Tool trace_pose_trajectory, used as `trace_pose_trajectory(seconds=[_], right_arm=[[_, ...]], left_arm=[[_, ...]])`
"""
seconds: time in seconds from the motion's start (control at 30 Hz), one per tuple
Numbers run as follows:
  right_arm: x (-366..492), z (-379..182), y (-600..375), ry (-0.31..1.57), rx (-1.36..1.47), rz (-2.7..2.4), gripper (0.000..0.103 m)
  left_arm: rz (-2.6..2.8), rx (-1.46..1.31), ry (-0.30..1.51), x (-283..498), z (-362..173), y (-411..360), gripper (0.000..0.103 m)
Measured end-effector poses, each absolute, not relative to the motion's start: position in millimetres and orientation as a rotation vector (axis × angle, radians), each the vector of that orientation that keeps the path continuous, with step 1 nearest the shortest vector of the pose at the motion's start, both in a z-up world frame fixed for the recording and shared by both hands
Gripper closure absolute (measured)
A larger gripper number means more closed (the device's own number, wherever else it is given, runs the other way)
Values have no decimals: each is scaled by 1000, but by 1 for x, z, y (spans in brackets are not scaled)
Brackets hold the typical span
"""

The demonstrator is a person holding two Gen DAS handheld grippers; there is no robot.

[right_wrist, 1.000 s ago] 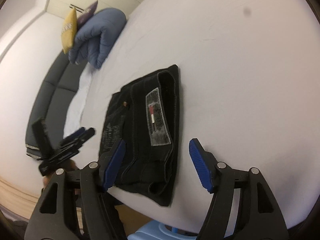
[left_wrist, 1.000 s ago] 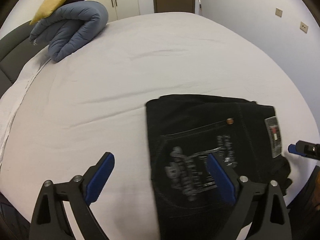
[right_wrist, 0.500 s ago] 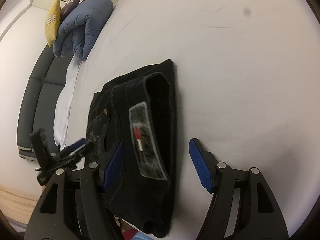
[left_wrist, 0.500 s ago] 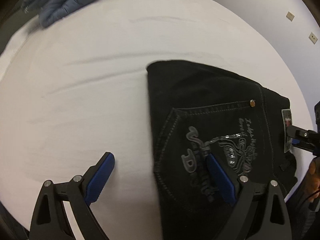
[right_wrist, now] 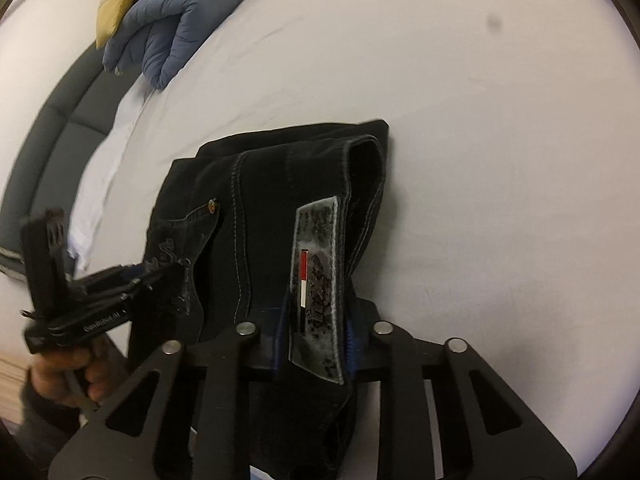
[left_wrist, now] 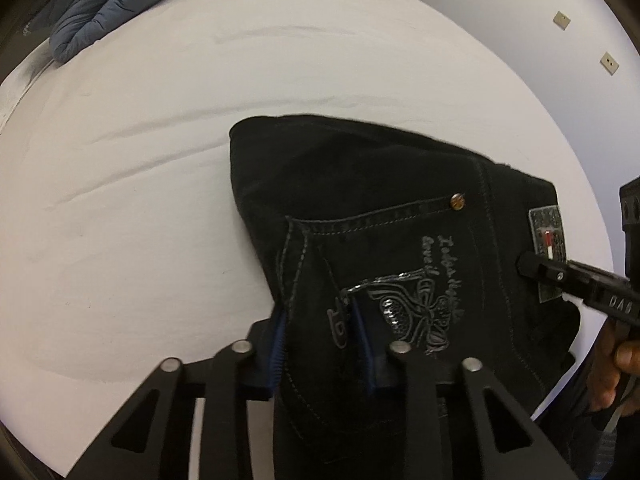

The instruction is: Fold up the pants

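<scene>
Folded black pants (left_wrist: pixel 360 184) lie near the front edge of the white bed (left_wrist: pixel 160 120). My left gripper (left_wrist: pixel 320 320) is closing on their near edge by the embroidered back pocket, and the blue pads pinch a bunched fold of fabric. In the right wrist view the same pants (right_wrist: pixel 272 176) show their waistband with a grey patch label (right_wrist: pixel 316 288). My right gripper (right_wrist: pixel 316 312) is closing there too, with the label and waistband squeezed between its pads. Each gripper shows in the other's view: the right gripper (left_wrist: pixel 532 268) and the left gripper (right_wrist: pixel 132 276).
A rolled blue duvet (right_wrist: pixel 176 28) and a yellow pillow (right_wrist: pixel 116 4) lie at the bed's far end beside a dark grey headboard (right_wrist: pixel 52 128). A person's hand (right_wrist: pixel 64 372) holds the left gripper's handle. The bed's front edge runs just under the pants.
Both grippers came down onto the pants and went from wide open to pinched on the fabric: the left at the pocket edge, the right at the waistband label.
</scene>
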State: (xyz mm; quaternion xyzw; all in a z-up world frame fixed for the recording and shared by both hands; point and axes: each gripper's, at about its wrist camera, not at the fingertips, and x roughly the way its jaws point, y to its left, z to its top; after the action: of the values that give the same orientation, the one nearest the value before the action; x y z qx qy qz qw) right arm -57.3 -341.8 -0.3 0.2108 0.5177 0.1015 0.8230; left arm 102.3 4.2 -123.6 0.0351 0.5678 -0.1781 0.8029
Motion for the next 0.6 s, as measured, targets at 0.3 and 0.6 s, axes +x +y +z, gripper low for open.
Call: trace_pose_trajectory(seconds=[0.3, 0.6], right_arm=[[-66, 63, -340, 965, 374, 254, 90], [-13, 133, -394, 874, 391, 280, 90]], left_arm=[[-405, 58, 1113, 84, -73, -14, 85], [-422, 54, 1003, 125, -17, -57, 84]])
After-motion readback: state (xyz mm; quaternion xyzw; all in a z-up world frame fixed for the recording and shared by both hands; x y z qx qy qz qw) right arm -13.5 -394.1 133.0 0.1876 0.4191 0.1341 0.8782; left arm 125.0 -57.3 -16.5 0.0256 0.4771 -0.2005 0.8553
